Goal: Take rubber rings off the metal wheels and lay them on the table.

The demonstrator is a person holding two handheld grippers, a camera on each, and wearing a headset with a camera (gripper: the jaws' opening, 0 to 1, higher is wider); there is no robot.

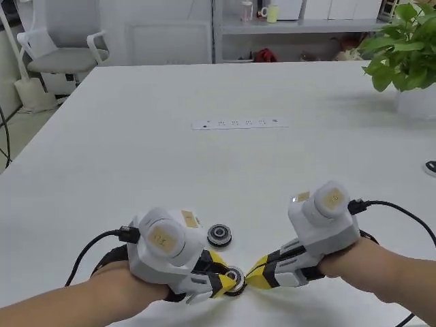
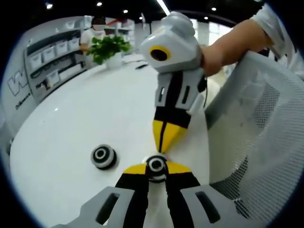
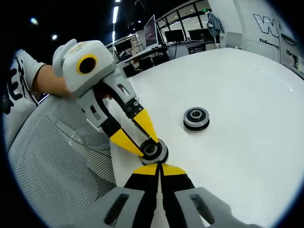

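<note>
A small metal wheel with a black rubber ring [image 1: 234, 278] is held just above the white table [image 1: 204, 163], near its front edge. My left gripper [image 1: 228, 281] is shut on it, one yellow tip on each side of the wheel [image 2: 156, 166]. My right gripper [image 1: 253, 276] faces it from the right, shut, with its tips touching the wheel's rim [image 3: 153, 151]. Whether it pinches the ring I cannot tell. A second wheel with a ring [image 1: 219, 235] lies flat on the table just beyond [image 2: 103, 156] [image 3: 196, 118].
A white power strip [image 1: 240, 124] lies mid-table. A potted plant [image 1: 402, 51] stands at the far right, and an office chair [image 1: 61, 48] beyond the far left corner. A mesh chair back [image 2: 256, 128] is close behind the grippers.
</note>
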